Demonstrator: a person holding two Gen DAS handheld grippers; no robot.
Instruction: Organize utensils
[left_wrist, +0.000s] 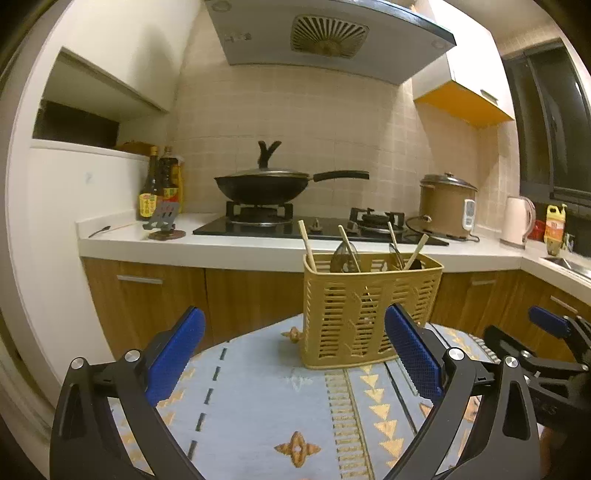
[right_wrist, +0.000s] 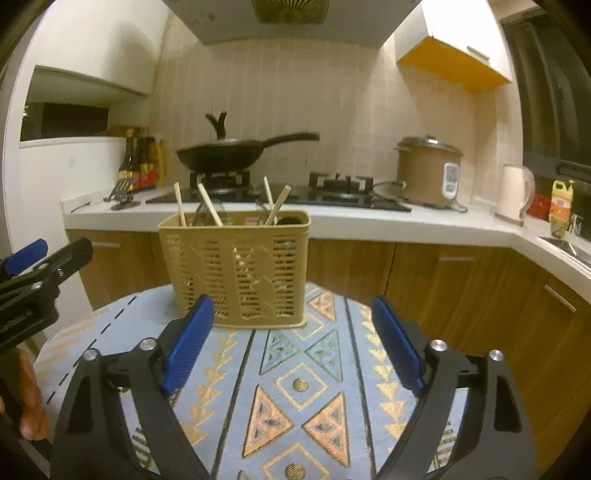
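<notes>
A tan slotted utensil basket (left_wrist: 369, 310) stands upright on a round table with a blue patterned cloth (left_wrist: 258, 398). It holds several wooden chopsticks (left_wrist: 307, 244) and dark metal spoons (left_wrist: 341, 256). It also shows in the right wrist view (right_wrist: 236, 269), with chopsticks (right_wrist: 180, 206) sticking up. My left gripper (left_wrist: 295, 354) is open and empty, short of the basket and a little to its left. My right gripper (right_wrist: 291, 343) is open and empty, just short of the basket. The right gripper also shows at the right edge of the left wrist view (left_wrist: 546, 325).
Behind the table is a kitchen counter (left_wrist: 147, 240) with a gas hob, a black wok (left_wrist: 264, 188), sauce bottles (left_wrist: 159, 184), a brown rice cooker (left_wrist: 445, 205), a pink kettle (left_wrist: 515, 221) and a sink corner (left_wrist: 569, 264). Wooden cabinets stand below.
</notes>
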